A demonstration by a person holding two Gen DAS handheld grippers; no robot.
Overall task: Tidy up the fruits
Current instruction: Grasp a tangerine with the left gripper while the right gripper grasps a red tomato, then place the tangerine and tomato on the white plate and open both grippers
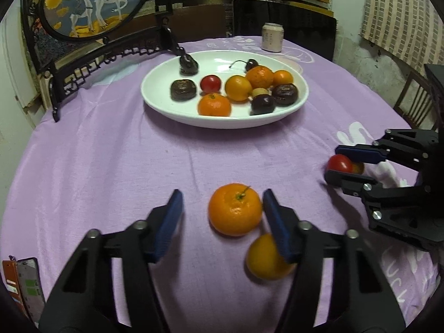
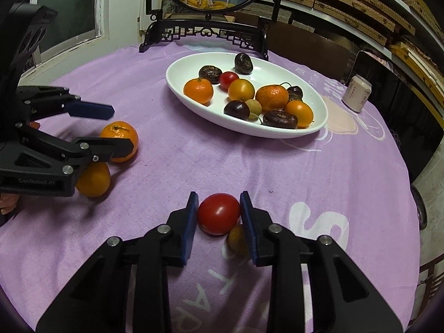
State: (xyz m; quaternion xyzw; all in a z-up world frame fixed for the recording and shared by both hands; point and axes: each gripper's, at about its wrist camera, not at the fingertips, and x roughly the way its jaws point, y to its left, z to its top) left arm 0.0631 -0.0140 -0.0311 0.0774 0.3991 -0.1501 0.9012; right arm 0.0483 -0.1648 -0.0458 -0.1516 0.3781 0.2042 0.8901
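Nearest in the left wrist view: left gripper (image 1: 222,195), jaws apart, with a mandarin (image 1: 235,209) between them on the surface (image 1: 125,161). Clear gap at the left pad; right pad just beside the fruit, contact not clear. Stem of the mandarin turned up. A second orange (image 1: 266,258) close behind it, partly hidden under the right pad.

Nearest in the right wrist view: right gripper (image 2: 219,195), jaws clamped on a red tomato (image 2: 218,213), both blue pads against its sides. Tomato low on the purple cloth; cannot tell whether resting or lifted. A small yellow fruit (image 2: 236,240) just behind the tomato, beside the right pad.

Further on, in the middle of the surface: a white oval plate (image 1: 148,91) with mandarins, one tomato, a yellow-orange fruit and several dark wrinkled fruits inside. Well apart from both grippers.

At the far edge: a pale can (image 1: 272,37), upright, and a round screen (image 1: 91,2) with white deer in a dark carved frame.
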